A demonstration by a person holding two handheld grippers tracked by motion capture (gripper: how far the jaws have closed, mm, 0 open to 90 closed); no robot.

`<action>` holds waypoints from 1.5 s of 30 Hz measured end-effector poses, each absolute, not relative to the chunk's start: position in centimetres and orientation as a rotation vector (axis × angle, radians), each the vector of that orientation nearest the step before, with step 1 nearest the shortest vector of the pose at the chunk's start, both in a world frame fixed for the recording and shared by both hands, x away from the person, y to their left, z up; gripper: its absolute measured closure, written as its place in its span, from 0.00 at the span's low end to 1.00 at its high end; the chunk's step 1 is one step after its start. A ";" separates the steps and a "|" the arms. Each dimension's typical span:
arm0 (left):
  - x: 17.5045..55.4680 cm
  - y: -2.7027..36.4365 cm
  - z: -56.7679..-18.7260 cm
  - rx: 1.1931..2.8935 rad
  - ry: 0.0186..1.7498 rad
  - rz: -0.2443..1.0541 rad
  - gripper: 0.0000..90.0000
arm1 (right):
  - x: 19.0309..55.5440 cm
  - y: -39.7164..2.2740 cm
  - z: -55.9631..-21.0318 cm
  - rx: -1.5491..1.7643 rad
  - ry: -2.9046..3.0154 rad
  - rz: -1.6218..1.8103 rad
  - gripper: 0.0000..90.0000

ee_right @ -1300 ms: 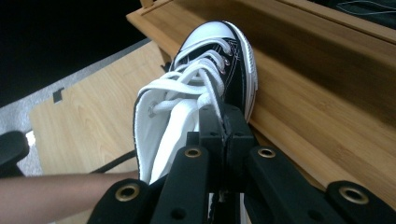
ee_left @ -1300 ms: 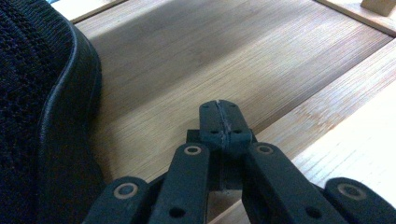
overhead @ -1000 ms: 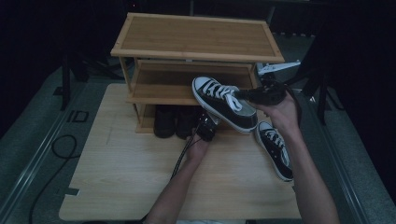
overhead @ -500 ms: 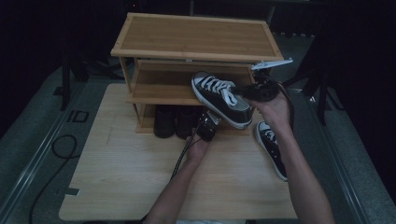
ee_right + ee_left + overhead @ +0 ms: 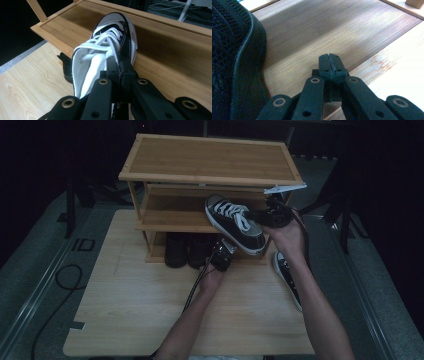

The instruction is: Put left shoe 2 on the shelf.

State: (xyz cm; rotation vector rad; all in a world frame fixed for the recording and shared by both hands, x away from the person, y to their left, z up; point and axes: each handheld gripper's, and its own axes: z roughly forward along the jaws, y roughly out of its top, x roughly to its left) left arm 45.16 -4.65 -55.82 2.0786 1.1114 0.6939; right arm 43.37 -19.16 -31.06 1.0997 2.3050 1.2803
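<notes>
Shoe (image 5: 235,222) has moved up to the shelf (image 5: 170,215) — your right fingers (image 5: 125,67) clamp it, left fingers (image 5: 329,66) together — set it down.

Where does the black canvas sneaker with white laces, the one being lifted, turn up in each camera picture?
High view: the black canvas sneaker with white laces sits right of centre, toe over the middle shelf, held by the right gripper.
Left gripper view: not in it.
Right gripper view: centre, the sneaker points away above the jaws.
Shared landmark: the bamboo shoe rack.
</notes>
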 end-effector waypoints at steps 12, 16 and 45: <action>45.2 -4.7 -55.8 2.074 1.112 0.695 1.00 | 43.7 -18.5 -31.7 1.156 2.243 1.276 0.99; 45.2 -4.6 -55.8 2.081 1.111 0.693 1.00 | 43.8 -18.1 -32.0 1.173 2.224 1.260 0.99; 45.2 -4.6 -55.8 2.084 1.109 0.696 1.00 | 41.4 -21.5 -30.4 1.128 2.194 1.370 0.72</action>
